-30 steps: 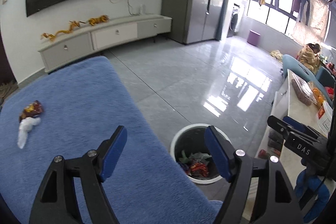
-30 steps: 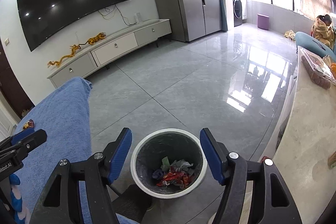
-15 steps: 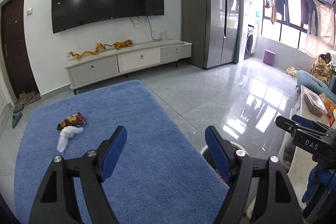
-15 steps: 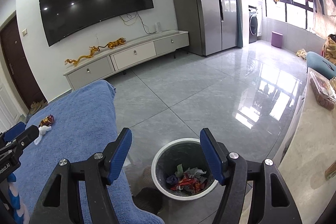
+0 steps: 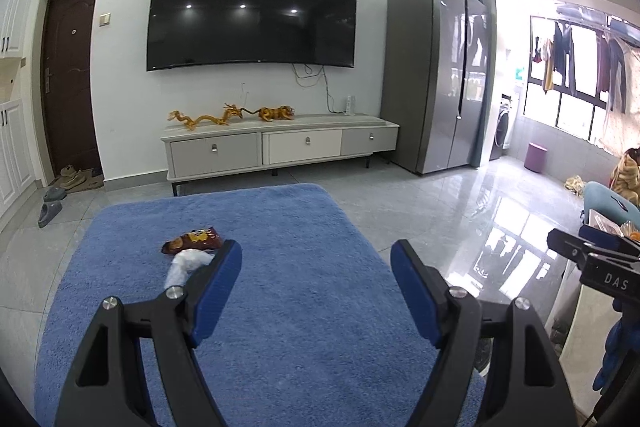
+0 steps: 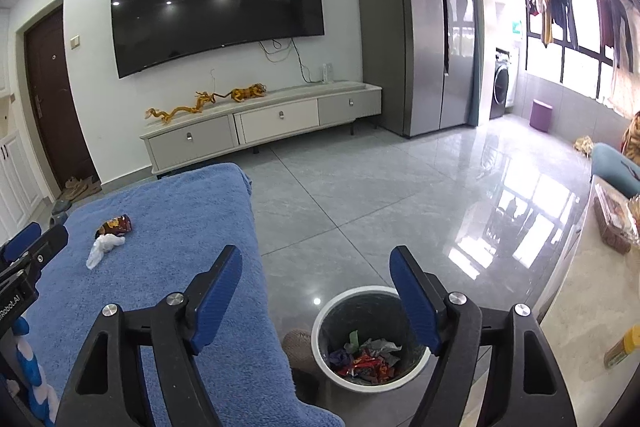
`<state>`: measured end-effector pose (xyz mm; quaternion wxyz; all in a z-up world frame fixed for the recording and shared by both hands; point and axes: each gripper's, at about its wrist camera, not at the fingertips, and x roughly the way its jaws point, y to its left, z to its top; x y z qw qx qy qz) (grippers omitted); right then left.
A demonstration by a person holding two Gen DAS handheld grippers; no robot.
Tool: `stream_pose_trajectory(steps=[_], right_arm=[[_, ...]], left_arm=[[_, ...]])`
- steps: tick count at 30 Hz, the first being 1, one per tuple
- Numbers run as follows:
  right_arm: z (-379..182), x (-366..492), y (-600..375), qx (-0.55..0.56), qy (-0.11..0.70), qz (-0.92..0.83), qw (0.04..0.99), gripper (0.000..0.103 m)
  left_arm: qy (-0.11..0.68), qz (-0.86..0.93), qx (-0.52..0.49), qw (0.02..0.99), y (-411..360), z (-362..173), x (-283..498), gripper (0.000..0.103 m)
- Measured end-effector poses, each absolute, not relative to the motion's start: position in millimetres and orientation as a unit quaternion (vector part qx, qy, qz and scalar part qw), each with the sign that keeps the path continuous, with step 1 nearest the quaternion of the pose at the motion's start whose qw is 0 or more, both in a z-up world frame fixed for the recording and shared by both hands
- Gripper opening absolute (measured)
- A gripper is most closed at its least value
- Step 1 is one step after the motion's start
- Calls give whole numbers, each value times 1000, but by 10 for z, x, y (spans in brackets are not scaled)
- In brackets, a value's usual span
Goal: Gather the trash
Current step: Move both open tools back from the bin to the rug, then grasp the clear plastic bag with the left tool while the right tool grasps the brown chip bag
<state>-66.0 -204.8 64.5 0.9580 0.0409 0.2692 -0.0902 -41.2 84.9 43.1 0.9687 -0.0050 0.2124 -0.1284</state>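
Each wrist camera looks forward and slightly downward past its own jaws. Both views share the blue plush-covered table [image 5: 304, 267] [image 6: 168, 255], left view centred over it, right view beside its edge.

Glossy grey tile floor [image 6: 360, 195], white wall [image 5: 128, 27], black television [image 5: 252, 11], pale cabinet [image 5: 280, 147], steel fridge [image 5: 436, 75], bright, perhaps balcony, window [image 5: 576, 67]

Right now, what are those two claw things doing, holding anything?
Left gripper: open, holding nothing, over the blue rug.
Right gripper: jaws opening, nothing between them, above the trash bin.
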Motion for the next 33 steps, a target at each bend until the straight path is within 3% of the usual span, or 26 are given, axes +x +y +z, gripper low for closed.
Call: stream_pose_trajectory(steps=[8, 15, 25, 33], right_arm=[[758, -596, -1538, 3, 243, -70, 968, 87], [723, -483, -1271, -8, 236, -50, 970, 103], [503, -120, -1025, -38, 245, -8, 969, 103], [85, 605, -764, -37, 310, 75, 947, 103]], left_arm=[[209, -111, -37, 971, 1358, 406, -400, 76], [217, -91, -54, 970, 1716, 304, -301, 76], [276, -13, -75, 958, 2585, -170, 140, 76], [342, -43, -96, 934, 2886, -574, 612, 75]])
